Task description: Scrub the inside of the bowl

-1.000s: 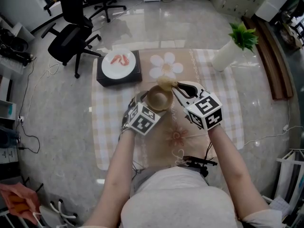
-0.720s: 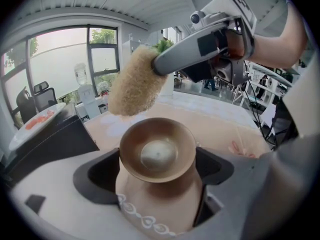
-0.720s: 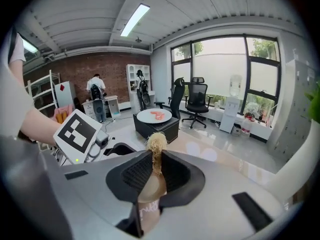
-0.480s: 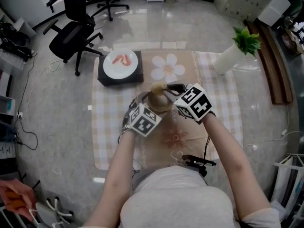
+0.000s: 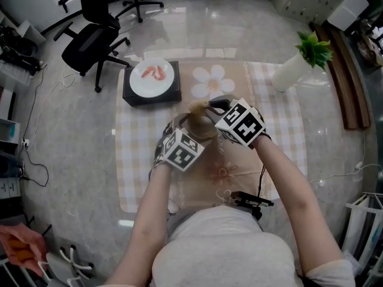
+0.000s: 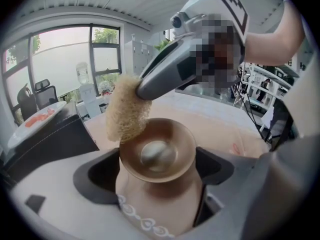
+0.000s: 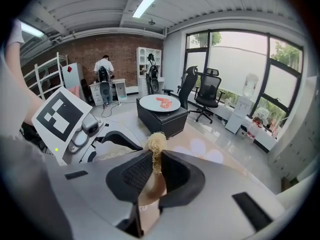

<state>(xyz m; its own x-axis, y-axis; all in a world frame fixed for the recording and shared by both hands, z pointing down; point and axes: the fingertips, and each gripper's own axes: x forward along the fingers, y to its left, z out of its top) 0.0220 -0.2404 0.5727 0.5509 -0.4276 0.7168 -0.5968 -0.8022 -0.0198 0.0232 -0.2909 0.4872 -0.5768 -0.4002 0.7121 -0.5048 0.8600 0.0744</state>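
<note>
My left gripper (image 5: 190,133) is shut on a brown bowl (image 5: 200,126), holding it above the table with its mouth tilted toward the camera. In the left gripper view the bowl (image 6: 157,151) sits between the two jaws, its shiny inside in plain sight. My right gripper (image 5: 207,106) is shut on a tan loofah scrubber (image 5: 196,106). The scrubber (image 6: 127,115) hangs over the bowl's left rim and touches it. In the right gripper view the loofah (image 7: 156,146) stands pinched between the dark pads (image 7: 135,171).
A checked tablecloth (image 5: 272,100) with flower prints covers the table. A white plate with red food (image 5: 152,76) rests on a black box at the back left. A white vase with a green plant (image 5: 294,64) stands back right. Office chairs (image 5: 90,40) are behind.
My right gripper has moved left and closer to the bowl, carrying the scrubber from the far rim over to the bowl's left rim. The left gripper and bowl have hardly moved.
</note>
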